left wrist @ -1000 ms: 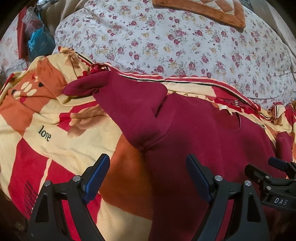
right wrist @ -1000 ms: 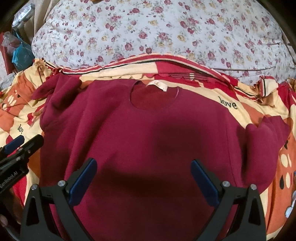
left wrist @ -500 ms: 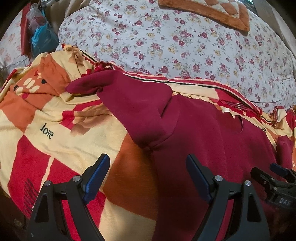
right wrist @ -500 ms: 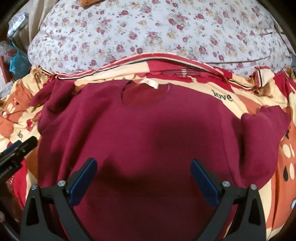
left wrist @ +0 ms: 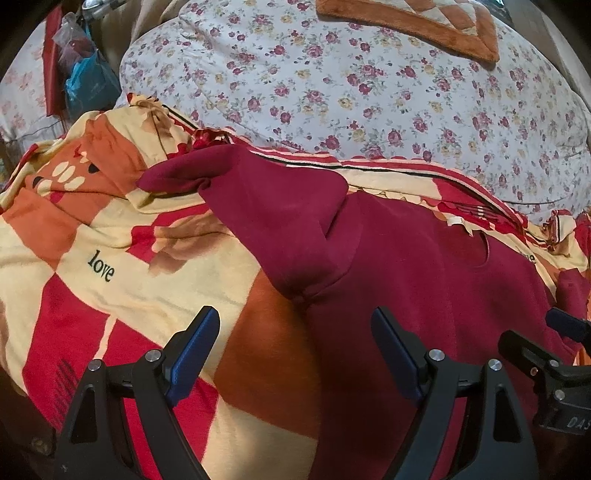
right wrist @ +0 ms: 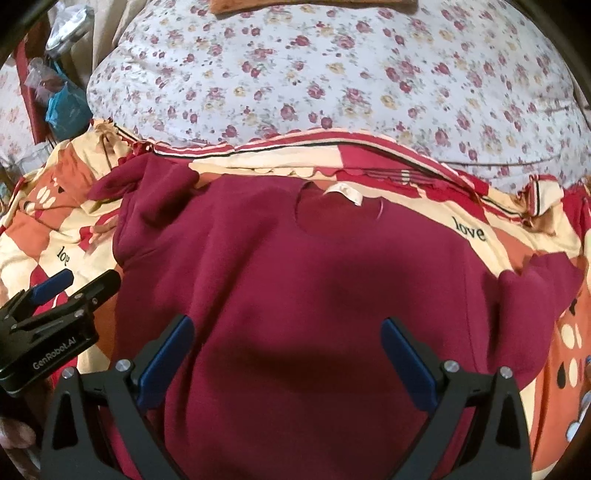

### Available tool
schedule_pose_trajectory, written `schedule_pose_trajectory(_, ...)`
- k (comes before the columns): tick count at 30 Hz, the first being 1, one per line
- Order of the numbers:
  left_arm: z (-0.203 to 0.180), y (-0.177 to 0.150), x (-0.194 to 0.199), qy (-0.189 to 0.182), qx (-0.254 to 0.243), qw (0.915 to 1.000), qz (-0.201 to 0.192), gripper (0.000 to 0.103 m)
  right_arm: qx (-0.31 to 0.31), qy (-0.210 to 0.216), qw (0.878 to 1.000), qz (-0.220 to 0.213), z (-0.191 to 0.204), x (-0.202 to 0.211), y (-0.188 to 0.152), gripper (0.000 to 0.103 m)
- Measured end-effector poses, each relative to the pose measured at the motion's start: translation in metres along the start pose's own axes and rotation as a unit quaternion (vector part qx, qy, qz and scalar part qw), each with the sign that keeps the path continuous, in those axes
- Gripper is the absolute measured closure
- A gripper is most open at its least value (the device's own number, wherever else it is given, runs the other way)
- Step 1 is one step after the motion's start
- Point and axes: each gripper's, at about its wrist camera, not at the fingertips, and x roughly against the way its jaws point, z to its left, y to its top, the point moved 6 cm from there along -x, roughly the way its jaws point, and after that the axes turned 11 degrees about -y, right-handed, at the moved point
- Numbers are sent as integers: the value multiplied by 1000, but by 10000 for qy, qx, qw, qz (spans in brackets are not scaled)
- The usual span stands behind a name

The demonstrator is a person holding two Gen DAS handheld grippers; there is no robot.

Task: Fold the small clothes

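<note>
A dark red sweatshirt [right wrist: 295, 295] lies spread flat, neck hole with a white label [right wrist: 341, 192] at the far side. Its left sleeve [left wrist: 266, 206] lies bunched out to the far left, and its right sleeve [right wrist: 532, 295] is folded down at the right. My left gripper [left wrist: 295, 347] is open and empty above the shirt's left edge, below the armpit. My right gripper [right wrist: 288, 354] is open and empty over the lower middle of the shirt. Each gripper shows at the edge of the other's view: the right [left wrist: 554, 350], the left [right wrist: 62, 295].
The shirt lies on a red, orange and cream blanket [left wrist: 110, 266] printed with "love". A bulky floral quilt [left wrist: 369, 85] rises behind it, with an orange mat [left wrist: 413, 22] on top. Bags and clutter [left wrist: 85, 77] sit at the far left.
Both grippers have drawn back a little and stayed open. The view takes in more of the quilt. The shirt has not moved.
</note>
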Motion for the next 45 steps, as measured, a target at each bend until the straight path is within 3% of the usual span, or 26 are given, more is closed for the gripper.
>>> schedule_pose_trajectory(14, 14, 1, -1, 102, 58, 9999, 1, 37, 230, -66, 9997, 53, 12, -6, 4, 1)
schedule_pose_trajectory(32, 50, 25, -10, 261, 341, 9990, -79, 37, 506, -2, 9987, 67, 45, -20, 18, 1)
schedule_pose_trajectory(45, 121, 50, -22, 814, 1065, 9907, -224, 37, 907, 341, 9951, -192, 91, -27, 52, 1)
